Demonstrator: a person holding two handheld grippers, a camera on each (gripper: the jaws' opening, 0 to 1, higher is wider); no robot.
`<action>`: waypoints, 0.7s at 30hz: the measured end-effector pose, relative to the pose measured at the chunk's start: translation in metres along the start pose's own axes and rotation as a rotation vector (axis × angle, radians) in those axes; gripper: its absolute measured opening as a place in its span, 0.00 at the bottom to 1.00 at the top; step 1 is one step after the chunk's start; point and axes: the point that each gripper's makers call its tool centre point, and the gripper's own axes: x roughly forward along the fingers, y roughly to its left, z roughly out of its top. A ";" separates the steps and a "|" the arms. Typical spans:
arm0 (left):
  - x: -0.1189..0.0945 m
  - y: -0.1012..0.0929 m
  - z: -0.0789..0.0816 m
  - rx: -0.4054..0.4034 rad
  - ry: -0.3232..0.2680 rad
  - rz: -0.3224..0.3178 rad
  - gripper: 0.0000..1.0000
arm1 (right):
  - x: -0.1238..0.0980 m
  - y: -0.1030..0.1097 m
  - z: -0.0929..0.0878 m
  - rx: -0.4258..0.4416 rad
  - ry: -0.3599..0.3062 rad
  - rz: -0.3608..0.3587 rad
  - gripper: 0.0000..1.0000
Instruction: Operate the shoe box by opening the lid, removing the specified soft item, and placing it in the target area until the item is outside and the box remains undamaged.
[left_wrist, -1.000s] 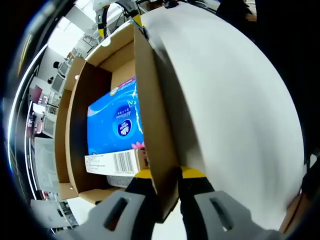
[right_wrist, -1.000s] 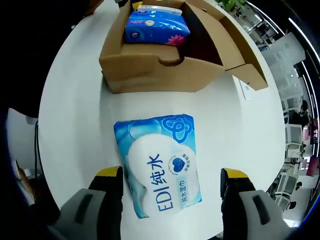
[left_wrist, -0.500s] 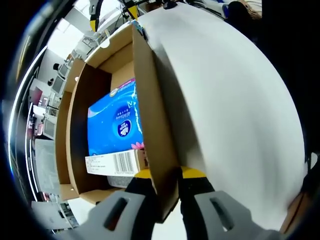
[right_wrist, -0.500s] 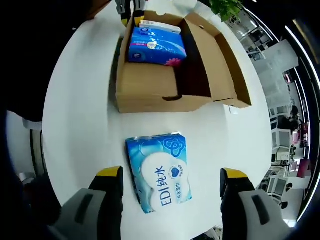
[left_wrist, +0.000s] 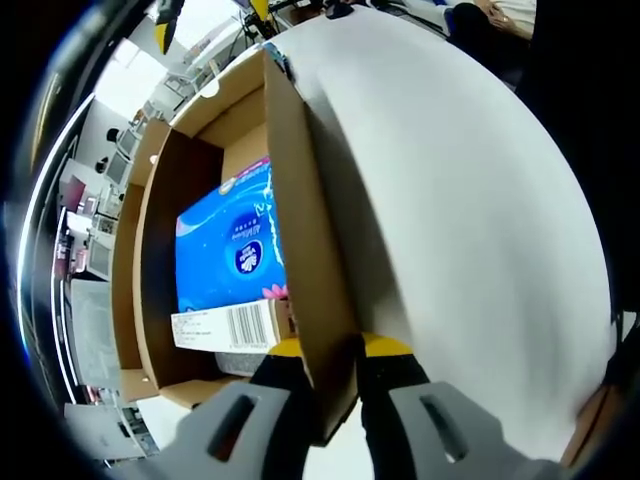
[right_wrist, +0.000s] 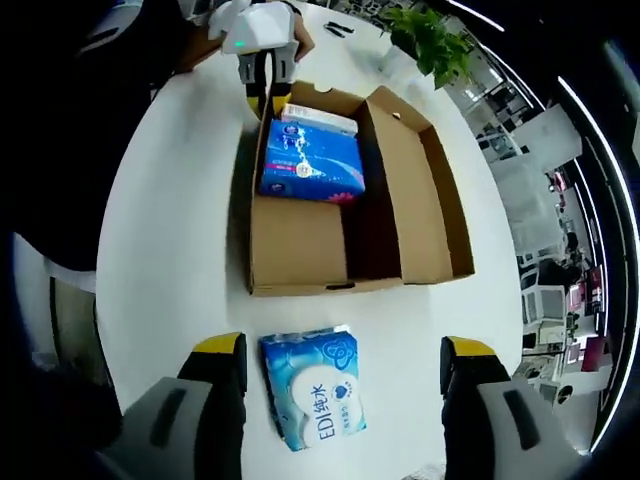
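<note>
The open cardboard shoe box (right_wrist: 300, 245) stands on the white round table (right_wrist: 170, 250), its lid (right_wrist: 420, 190) folded back. Inside lies a blue tissue pack (right_wrist: 312, 160) (left_wrist: 228, 245) beside a white barcoded box (left_wrist: 225, 325). A light-blue wet-wipes pack (right_wrist: 315, 400) lies on the table outside the box's near wall. My right gripper (right_wrist: 338, 370) hangs open high above that pack. My left gripper (left_wrist: 327, 355) (right_wrist: 262, 85) is shut on the box's side wall (left_wrist: 310, 260).
A person's hand (right_wrist: 255, 35) holds the left gripper at the box's far end. A green plant (right_wrist: 430, 40) stands beyond the table. Office furniture lies past the table's edge. Bare tabletop (left_wrist: 460, 220) spreads beside the box.
The right gripper view has pulled back and up, so the whole box and the wet-wipes pack look smaller. The left gripper keeps its hold on the box wall.
</note>
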 end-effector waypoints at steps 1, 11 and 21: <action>0.000 0.000 0.000 0.000 0.000 0.000 0.13 | -0.001 -0.001 0.006 -0.019 -0.010 -0.009 0.81; 0.000 0.000 0.001 0.007 -0.005 0.002 0.14 | -0.009 -0.007 0.051 -0.155 -0.047 -0.048 0.81; -0.001 0.002 -0.002 0.015 -0.006 0.000 0.13 | -0.007 -0.014 0.090 -0.277 -0.062 -0.075 0.82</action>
